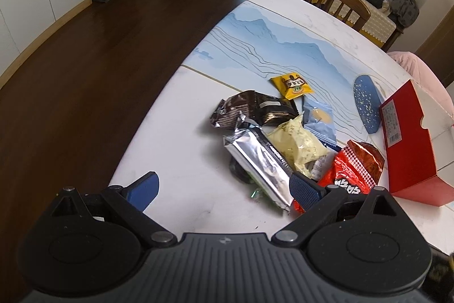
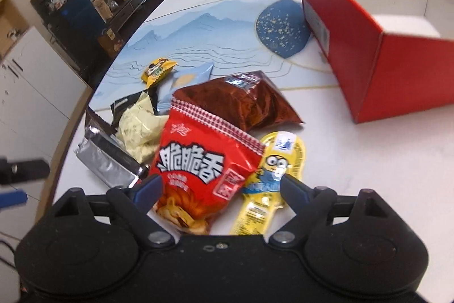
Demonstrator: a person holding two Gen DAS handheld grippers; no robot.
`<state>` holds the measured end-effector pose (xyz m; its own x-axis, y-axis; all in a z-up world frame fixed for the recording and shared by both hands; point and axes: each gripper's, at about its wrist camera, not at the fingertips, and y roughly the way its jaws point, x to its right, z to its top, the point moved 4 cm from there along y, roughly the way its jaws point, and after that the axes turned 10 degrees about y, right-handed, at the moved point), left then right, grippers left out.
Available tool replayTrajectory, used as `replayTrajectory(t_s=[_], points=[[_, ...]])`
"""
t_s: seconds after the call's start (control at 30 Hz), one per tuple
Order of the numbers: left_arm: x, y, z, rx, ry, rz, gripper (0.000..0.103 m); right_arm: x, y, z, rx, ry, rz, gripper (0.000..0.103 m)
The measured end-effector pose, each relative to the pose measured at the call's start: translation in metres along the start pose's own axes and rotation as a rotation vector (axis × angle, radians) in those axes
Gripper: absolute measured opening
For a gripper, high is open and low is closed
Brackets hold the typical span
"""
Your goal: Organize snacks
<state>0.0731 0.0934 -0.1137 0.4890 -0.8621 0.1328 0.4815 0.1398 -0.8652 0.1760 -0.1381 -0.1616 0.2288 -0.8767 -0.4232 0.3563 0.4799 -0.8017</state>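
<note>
Red cardboard marks the goal: an open red box (image 2: pixel 369 53) stands at the far right of the worktop (image 2: pixel 354 161), and its inside looks bare from the right wrist view. The snacks lie in a loose heap near the worktop's left edge, well apart from the box opening.

The right tool (image 2: pixel 220 185) is spread wide and holds nothing. Its fingers straddle the lower end of a red crisp bag (image 2: pixel 204 161), with a yellow cartoon pouch (image 2: pixel 272 169) just beside its right finger. A dark red bag (image 2: pixel 241 104) lies behind the crisp bag, partly tucked under it.

The left tool (image 1: pixel 224 189) is also wide and empty, hovering at the near edge of the heap. Its right finger sits close above a silver packet (image 1: pixel 261 163), with a pale yellow packet (image 1: pixel 298 144) and a brown packet (image 1: pixel 252 110) beyond. A small yellow packet (image 1: pixel 292 85) lies apart, farther back.

The likely risks, as I judge them:
- Closing the right tool here could pinch the yellow pouch along with the crisp bag, since they overlap.
- Puffed foil bags are slippery, so one may slide out or get crushed.
- Dragging any packet could push its neighbours off the nearby left edge.
</note>
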Motion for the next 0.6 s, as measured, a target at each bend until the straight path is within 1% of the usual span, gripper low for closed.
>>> replayTrajectory(t_s=[0.13,0.17,0.2,0.23,0.3,0.33,0.4,0.43,0.47,0.5,0.6], points=[[-0.005,-0.002,-0.002,0.003,-0.001,-0.009,0.099,-0.003,0.009,0.001,-0.010,0.015,0.008,0.084],[-0.006,-0.002,-0.003,0.004,0.001,-0.009,0.099,-0.005,0.010,0.002,-0.002,0.015,0.006,0.080],[-0.006,-0.003,-0.003,0.005,0.002,-0.012,0.099,-0.006,0.009,0.002,0.002,0.016,0.014,0.074],[-0.007,-0.003,-0.003,0.006,0.004,-0.016,0.099,-0.007,0.009,0.002,-0.002,0.020,0.024,0.072],[-0.007,-0.003,-0.004,0.006,0.010,-0.022,0.099,-0.008,0.008,0.003,0.003,0.024,0.026,0.062],[-0.007,-0.002,-0.004,0.005,0.012,-0.025,0.099,-0.008,0.009,0.003,0.005,0.027,0.025,0.060],[-0.007,-0.002,-0.005,0.003,0.019,-0.027,0.099,-0.007,0.008,0.004,0.011,0.039,0.032,0.051],[-0.007,-0.002,-0.005,0.002,0.021,-0.028,0.099,-0.007,0.008,0.004,0.013,0.048,0.041,0.049],[-0.007,-0.001,-0.005,0.002,0.023,-0.031,0.099,-0.007,0.006,0.004,0.017,0.054,0.047,0.045],[-0.007,-0.001,-0.004,0.003,0.026,-0.033,0.099,-0.007,0.004,0.004,0.025,0.055,0.055,0.039],[-0.006,-0.003,-0.002,0.012,0.039,-0.034,0.099,-0.009,-0.005,0.004,0.050,0.034,0.084,0.031]])
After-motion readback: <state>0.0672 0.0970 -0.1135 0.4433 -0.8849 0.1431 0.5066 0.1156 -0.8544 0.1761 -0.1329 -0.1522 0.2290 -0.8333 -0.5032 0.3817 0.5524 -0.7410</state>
